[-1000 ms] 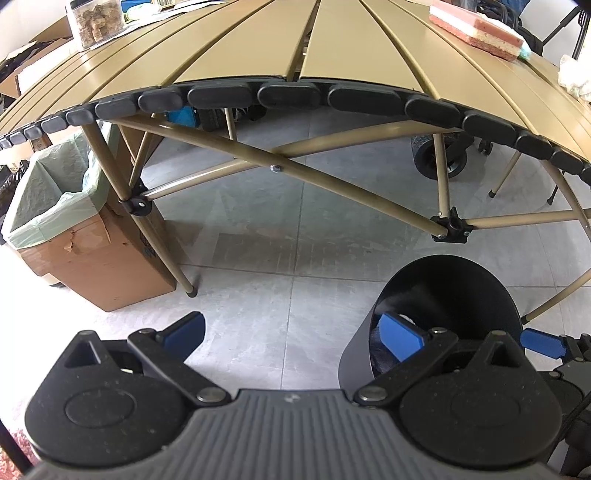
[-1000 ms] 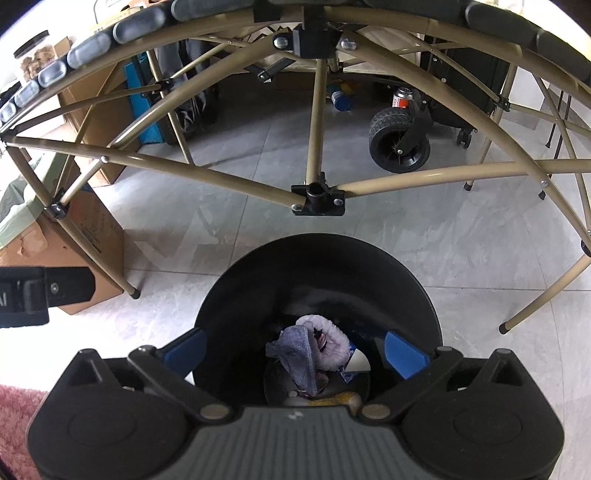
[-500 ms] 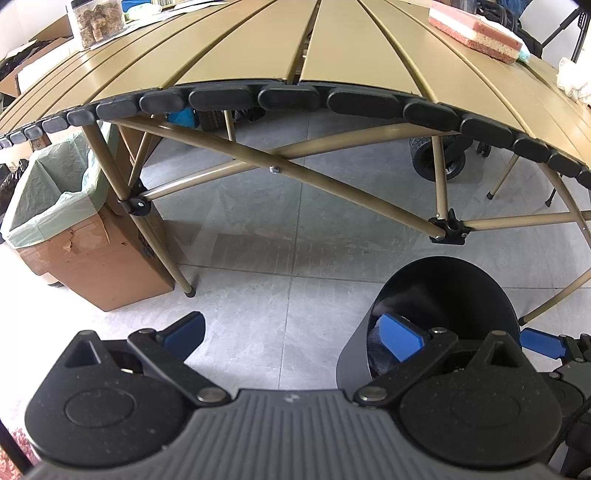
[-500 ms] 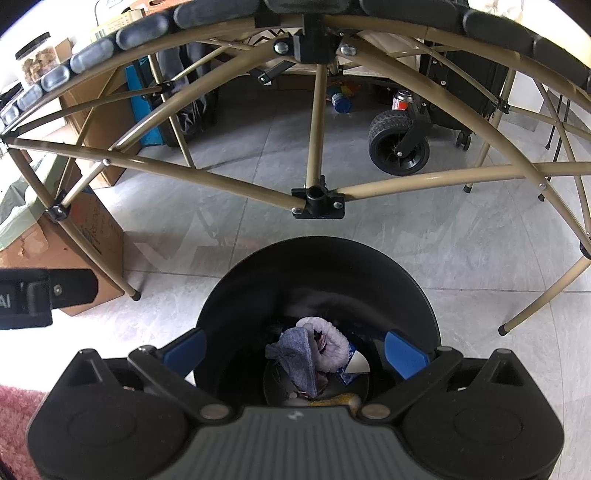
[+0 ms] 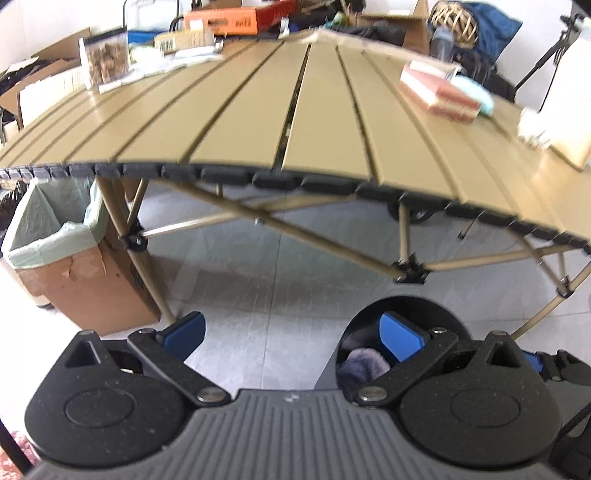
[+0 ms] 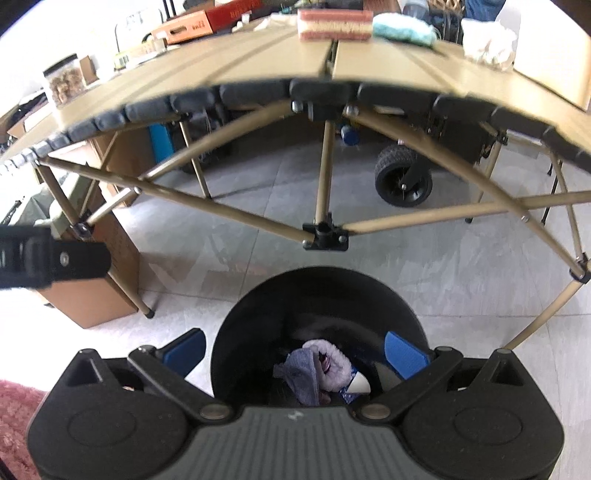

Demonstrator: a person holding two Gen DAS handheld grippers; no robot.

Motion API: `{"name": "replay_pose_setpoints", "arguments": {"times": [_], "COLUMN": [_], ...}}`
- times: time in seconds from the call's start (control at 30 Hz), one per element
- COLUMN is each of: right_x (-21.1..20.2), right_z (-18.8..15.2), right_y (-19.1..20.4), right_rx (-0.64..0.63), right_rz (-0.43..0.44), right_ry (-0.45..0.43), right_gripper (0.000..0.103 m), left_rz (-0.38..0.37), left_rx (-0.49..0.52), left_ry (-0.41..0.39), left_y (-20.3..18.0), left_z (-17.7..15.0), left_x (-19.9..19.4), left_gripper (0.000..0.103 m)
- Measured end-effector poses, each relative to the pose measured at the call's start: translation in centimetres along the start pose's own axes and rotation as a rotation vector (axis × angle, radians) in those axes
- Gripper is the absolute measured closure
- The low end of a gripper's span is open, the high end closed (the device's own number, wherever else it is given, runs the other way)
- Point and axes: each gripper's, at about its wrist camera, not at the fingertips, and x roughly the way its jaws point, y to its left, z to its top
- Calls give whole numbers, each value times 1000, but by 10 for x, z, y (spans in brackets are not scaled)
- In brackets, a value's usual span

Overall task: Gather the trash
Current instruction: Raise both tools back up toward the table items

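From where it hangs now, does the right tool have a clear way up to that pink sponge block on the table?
Probably yes. The right tool is open and empty above the black bin, and the pink sponge block lies uncovered on the tabletop. It must rise over the table edge first.

Bin [image 6: 317,295] mouth open below my right gripper [image 6: 295,354], spread jaws straddling its rim; rags [image 6: 314,369] sit low inside, room above them. Table [image 5: 295,122] edge looms ahead, its crossed braces [image 6: 325,236] barring the way underneath. Tabletop centre bare; book [image 5: 439,92] to the right, jar [image 5: 105,61] far left. Lined box [image 5: 77,273] blocks the floor left; bare tiles [image 5: 258,295] between box and bin.
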Motion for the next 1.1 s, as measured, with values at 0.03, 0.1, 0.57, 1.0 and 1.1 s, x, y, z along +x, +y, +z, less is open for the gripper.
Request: {"name": "replay_pose_setpoints", "arguments": {"times": [0.03,0.1,0.57,1.0,1.1], "right_x": [-6,-18,-108,-154,-150], "right_z": [0,-1,12,55,73], "right_y": [0,-2,-21,-84,-100], "right_rx": [-2,-7,-2,172,192], "right_rz": [0,-3,56,-25,-17], "right_ry": [-16,-50,-328,-657,-691], "right_gripper": [0,0,0,0,0], "left_rz": [-11,-33,-89,-124,-126], "left_rx": [0,3,-46,-44,-40], "left_ry": [-14,-46,-275,-387,-404], "left_y": [-1,-2,3,-21,-36], "left_z": [1,3,33,84,98], "left_x": [-5,-17,-75,-78,-72], "left_gripper": [0,0,0,0,0]}}
